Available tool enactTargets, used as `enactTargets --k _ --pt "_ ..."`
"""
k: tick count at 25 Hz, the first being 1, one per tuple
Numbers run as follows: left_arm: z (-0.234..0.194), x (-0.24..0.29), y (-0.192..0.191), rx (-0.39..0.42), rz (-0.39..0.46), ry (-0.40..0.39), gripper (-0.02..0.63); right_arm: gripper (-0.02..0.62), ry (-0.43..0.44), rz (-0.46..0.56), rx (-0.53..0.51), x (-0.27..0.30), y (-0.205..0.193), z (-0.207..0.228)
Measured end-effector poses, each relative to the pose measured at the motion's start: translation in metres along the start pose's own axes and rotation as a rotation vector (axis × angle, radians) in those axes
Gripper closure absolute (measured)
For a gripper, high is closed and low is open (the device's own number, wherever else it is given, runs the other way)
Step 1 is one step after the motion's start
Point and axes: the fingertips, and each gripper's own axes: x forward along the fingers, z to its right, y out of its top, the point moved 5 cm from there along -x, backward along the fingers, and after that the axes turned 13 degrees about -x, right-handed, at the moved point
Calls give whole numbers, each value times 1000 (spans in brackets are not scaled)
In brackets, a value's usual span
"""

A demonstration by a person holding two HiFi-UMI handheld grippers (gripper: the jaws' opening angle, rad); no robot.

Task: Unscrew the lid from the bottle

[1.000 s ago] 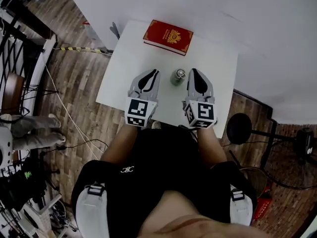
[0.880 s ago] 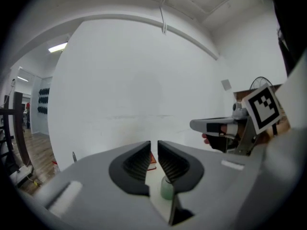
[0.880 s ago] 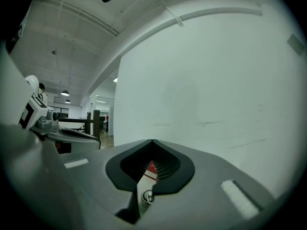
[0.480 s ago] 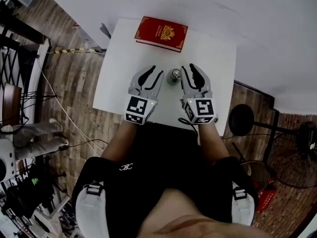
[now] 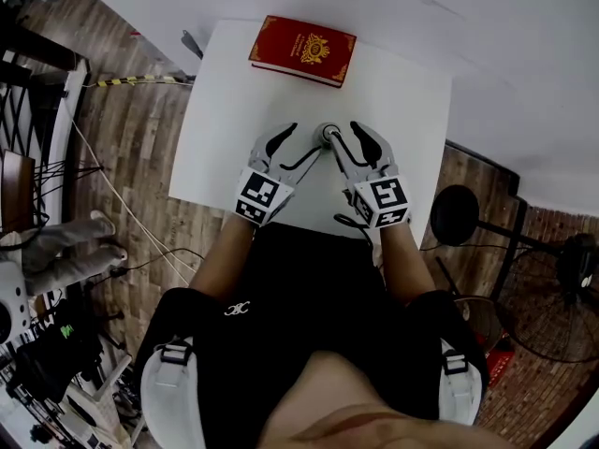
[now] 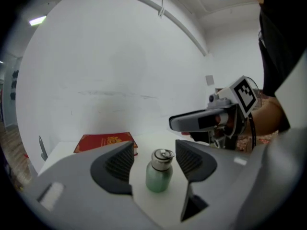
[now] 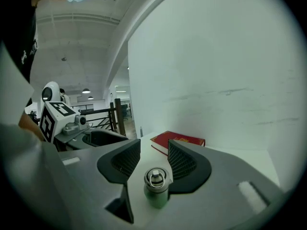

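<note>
Near the middle of the white tabletop point(image 5: 229, 110) we see the small green bottle point(image 5: 329, 138) standing upright, its metal lid point(image 6: 162, 158), with a ring on top, still on. Our two tools reach it from the near edge and meet around it, tips close together. The left gripper point(image 5: 303, 140) comes in from the left, and its fingers point(image 6: 117, 163) have just been opening. They stand wide apart with the bottle between them and a clear gap on either side of the lid, so they hold nothing. The right gripper point(image 5: 343, 133) comes in from the right, and its fingers point(image 7: 125, 161) have also just been opening. They stand partly apart with the bottle between them, a little nearer the camera than the ribbed pads. One pad is just beside the lid and the other is clear of it, so we see no grip there either. Both marker cubes sit over the near edge of the tabletop, where our forearms cross it. A red book point(image 5: 302, 50) with a gold emblem lies flat along the far edge, well apart from the bottle. Past the left edge lies a wooden floor point(image 5: 140, 157) with cables trailing across it.
</note>
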Motion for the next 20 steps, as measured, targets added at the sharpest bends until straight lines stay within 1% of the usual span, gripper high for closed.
enactTargets --k 2,4,7,12,16,20 --pt "1 3 -12 11 -31 -22 292 440 43 -34 -11 2 -8 -5" --pt "1 6 -25 29 -73 -33 274 417 80 -69 -18 4 -16 -11" --pt "-2 14 -42 55 -138 -40 273 382 108 -110 -16 10 -28 -15" --pt "-8 30 -63 41 -187 -74 258 345 117 -180 -28 22 -44 -15" --pt "-12 44 -77 42 -221 -109 258 345 96 -231 -40 31 -51 -14" --pt "-12 61 -81 60 -215 -146 252 345 82 -255 -11 34 -61 -11"
